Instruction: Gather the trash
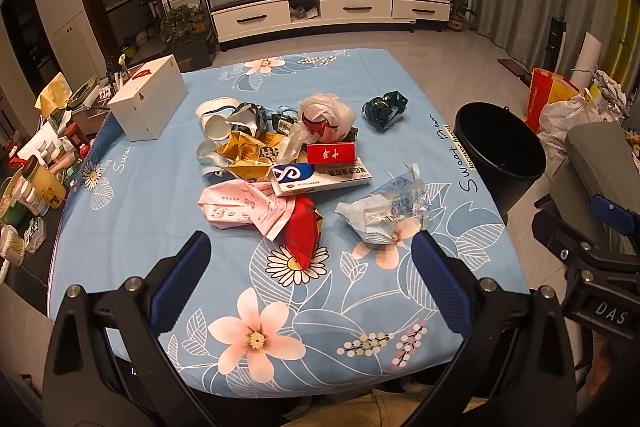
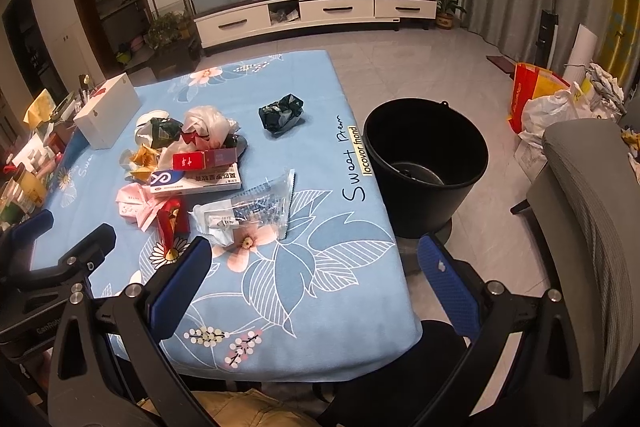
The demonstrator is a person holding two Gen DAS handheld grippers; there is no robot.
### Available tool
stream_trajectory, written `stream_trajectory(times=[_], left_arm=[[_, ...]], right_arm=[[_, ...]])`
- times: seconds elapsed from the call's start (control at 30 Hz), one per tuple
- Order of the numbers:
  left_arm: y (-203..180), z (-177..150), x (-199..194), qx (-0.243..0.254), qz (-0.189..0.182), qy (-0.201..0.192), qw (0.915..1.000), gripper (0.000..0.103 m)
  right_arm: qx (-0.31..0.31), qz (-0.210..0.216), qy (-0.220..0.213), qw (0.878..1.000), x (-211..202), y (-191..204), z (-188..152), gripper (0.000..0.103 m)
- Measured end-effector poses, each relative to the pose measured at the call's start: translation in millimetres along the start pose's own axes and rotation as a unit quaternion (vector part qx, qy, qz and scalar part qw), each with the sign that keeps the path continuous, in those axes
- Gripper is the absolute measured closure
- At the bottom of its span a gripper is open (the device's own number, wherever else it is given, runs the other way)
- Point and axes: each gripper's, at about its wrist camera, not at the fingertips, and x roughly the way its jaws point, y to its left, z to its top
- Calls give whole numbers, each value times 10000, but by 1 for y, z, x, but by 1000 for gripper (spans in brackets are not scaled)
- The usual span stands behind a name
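Ahead of your left gripper [image 1: 312, 255], whose blue-padded jaws stand wide apart and hold nothing, a heap of trash lies on a table [image 1: 132, 247] covered with a light blue flowered cloth. Nearest, just beyond the fingertips and roughly centred between them, is a crumpled red wrapper [image 1: 302, 235]. Up and to its left lies a pink paper packet [image 1: 240, 207], and to its right a clear plastic bag [image 1: 384, 207]. Farther off sit a white medicine box [image 1: 320, 177], a small red carton [image 1: 331, 153] and a white plastic bag [image 1: 328, 113], with a dark crumpled wrapper [image 1: 384, 109] apart to the right. Your right gripper [image 2: 316, 259] is also open and empty, hovering over the table's near right corner. A black bucket [image 2: 426, 163] stands on the floor, forward and slightly right of it, just beside the table edge; something small seems to rest at its bottom. No piece is picked up yet, so the collecting is likely only starting. To do it well, take the nearest loose piece first, lower both pads around the wrapper's bulk, and avoid pinching the cloth beneath. Carry it fully over the bucket's rim before you let go.
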Motion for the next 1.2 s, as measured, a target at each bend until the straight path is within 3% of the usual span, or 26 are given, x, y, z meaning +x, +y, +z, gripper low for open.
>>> stream_trajectory(times=[1.2], left_arm=[[5,-1,1,-108,17,-4,9999,3]], right_arm=[[-63,9,29,10000,0,3,-1,2]])
